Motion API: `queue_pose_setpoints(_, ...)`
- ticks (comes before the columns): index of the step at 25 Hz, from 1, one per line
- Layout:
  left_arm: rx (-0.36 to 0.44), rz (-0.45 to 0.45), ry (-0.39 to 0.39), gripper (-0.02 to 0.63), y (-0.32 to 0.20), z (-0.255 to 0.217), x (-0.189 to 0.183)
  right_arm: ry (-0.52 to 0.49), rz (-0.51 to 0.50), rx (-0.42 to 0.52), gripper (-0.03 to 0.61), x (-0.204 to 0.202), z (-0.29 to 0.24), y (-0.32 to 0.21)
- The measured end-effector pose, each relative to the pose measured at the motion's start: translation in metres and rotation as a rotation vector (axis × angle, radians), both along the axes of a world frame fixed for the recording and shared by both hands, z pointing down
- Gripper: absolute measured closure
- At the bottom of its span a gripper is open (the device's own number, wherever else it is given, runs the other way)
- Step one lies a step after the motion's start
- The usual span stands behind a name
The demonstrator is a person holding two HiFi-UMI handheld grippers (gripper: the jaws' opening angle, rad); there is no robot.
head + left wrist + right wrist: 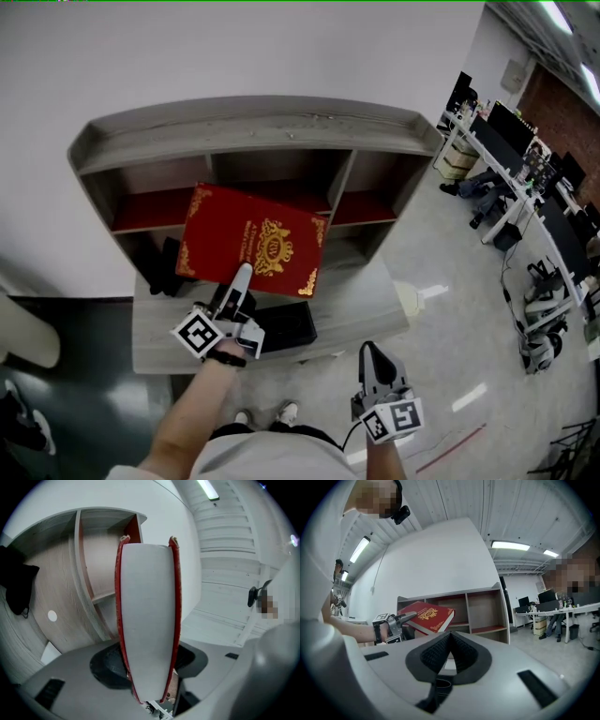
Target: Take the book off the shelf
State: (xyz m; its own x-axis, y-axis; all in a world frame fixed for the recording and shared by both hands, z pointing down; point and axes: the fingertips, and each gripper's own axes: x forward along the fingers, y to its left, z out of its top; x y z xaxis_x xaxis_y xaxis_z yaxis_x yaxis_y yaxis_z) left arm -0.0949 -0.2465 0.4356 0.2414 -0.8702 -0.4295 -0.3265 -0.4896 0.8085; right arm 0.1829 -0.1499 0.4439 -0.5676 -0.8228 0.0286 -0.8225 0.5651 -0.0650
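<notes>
A red book [251, 242] with gold ornament is held out in front of the grey shelf unit [253, 127], tilted, its cover facing up. My left gripper [244, 274] is shut on its near edge. In the left gripper view the book [149, 611] stands between the jaws, white page edge framed by red covers, the left gripper [149, 667] clamped on it. My right gripper [372, 354] hangs lower right, away from the shelf, shut and holding nothing. The right gripper view shows the right gripper [450, 641] with pads together, and the book [426, 616] and the left gripper [405, 617] beyond.
The shelf unit [483, 606] has red-lined compartments and a lower grey ledge [366, 300]. A black object [167, 267] stands at the ledge's left, another dark item [286, 323] lies under the book. Desks with monitors [525, 159] fill the right side. My shoes [281, 412] are below.
</notes>
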Motion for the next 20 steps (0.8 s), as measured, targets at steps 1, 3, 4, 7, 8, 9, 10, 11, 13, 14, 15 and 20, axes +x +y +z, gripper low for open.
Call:
queue_pose_setpoints(1, 0.004, -0.01, -0.015, 0.382, 0.004, -0.001, -0.006, 0.001, -0.002, 0.001, 0.555, -0.002, 0.0, 0.001)
queue_pose_setpoints(3, 0.012, -0.035, -0.045, 0.382, 0.012, -0.004, -0.019, 0.001, -0.007, 0.005, 0.555, -0.007, -0.002, 0.002)
queue_pose_setpoints(4, 0.013, -0.048, -0.058, 0.382, 0.016, -0.005, -0.026, 0.001, -0.009, 0.008, 0.555, -0.009, -0.003, 0.003)
queue_pose_setpoints(7, 0.021, -0.087, -0.097, 0.382, 0.028, -0.011, -0.046, 0.001, -0.014, 0.013, 0.555, -0.013, -0.006, 0.004)
queue_pose_setpoints(8, 0.023, -0.1, -0.108, 0.382, 0.031, -0.012, -0.052, 0.001, -0.015, 0.015, 0.555, -0.015, -0.007, 0.004)
queue_pose_setpoints(9, 0.024, -0.112, -0.118, 0.382, 0.034, -0.014, -0.059, 0.002, -0.016, 0.016, 0.555, -0.017, -0.007, 0.004)
queue_pose_setpoints(10, 0.025, -0.125, -0.129, 0.382, 0.037, -0.014, -0.069, 0.003, -0.016, 0.017, 0.555, -0.022, -0.007, 0.004)
queue_pose_setpoints(11, 0.028, -0.136, -0.14, 0.382, 0.041, -0.016, -0.083, 0.004, -0.016, 0.019, 0.555, -0.03, -0.007, 0.006)
queue_pose_setpoints(13, 0.034, -0.158, -0.164, 0.382, 0.053, -0.019, -0.118, 0.008, -0.016, 0.025, 0.555, -0.055, -0.01, 0.013)
queue_pose_setpoints(14, 0.037, -0.169, -0.177, 0.382, 0.06, -0.022, -0.132, 0.009, -0.015, 0.027, 0.555, -0.064, -0.012, 0.017)
queue_pose_setpoints(15, 0.04, -0.179, -0.192, 0.382, 0.066, -0.025, -0.141, 0.01, -0.013, 0.03, 0.555, -0.067, -0.014, 0.019)
queue_pose_setpoints(20, 0.062, -0.226, -0.258, 0.382, 0.078, -0.042, -0.136, 0.008, 0.003, 0.045, 0.555, -0.032, -0.021, 0.013)
